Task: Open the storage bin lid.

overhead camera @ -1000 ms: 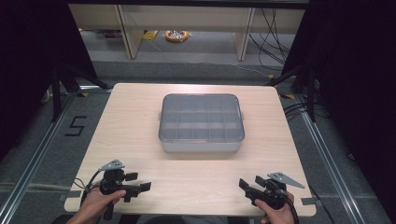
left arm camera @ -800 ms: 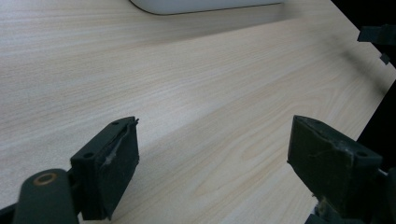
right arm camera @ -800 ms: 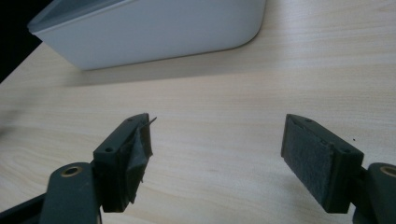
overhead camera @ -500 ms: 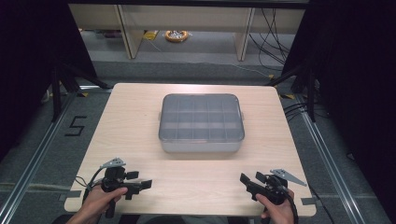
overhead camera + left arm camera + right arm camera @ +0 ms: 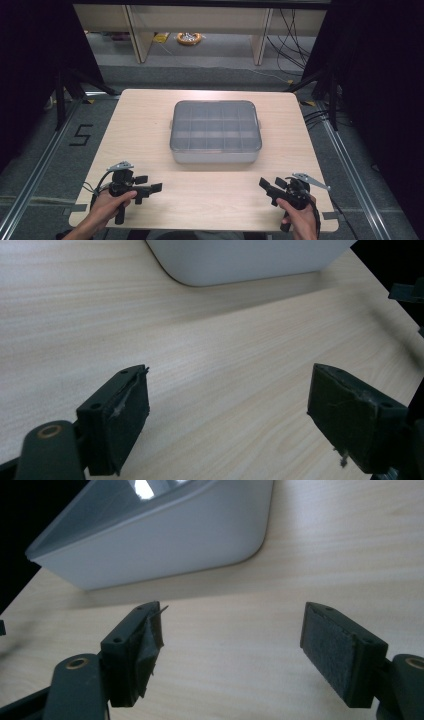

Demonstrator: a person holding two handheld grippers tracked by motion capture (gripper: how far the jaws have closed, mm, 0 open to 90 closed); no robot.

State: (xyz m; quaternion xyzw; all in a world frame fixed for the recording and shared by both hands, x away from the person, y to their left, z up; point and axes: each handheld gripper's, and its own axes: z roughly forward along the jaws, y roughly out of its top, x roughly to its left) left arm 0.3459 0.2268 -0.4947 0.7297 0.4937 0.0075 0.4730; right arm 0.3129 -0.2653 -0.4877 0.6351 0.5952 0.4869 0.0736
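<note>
We see a lidded compartment box (image 5: 216,131) at the bench's (image 5: 140,120) middle; its contents are unclear. Our left tongs (image 5: 145,187) and right tongs (image 5: 270,187) gape empty near the front corners, well apart from it

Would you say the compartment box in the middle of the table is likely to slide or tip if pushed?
The compartment box looks low, wide and flat-bottomed, so it would probably slide rather than tip. Its smooth plastic walls may be slippery for the pads.
</note>
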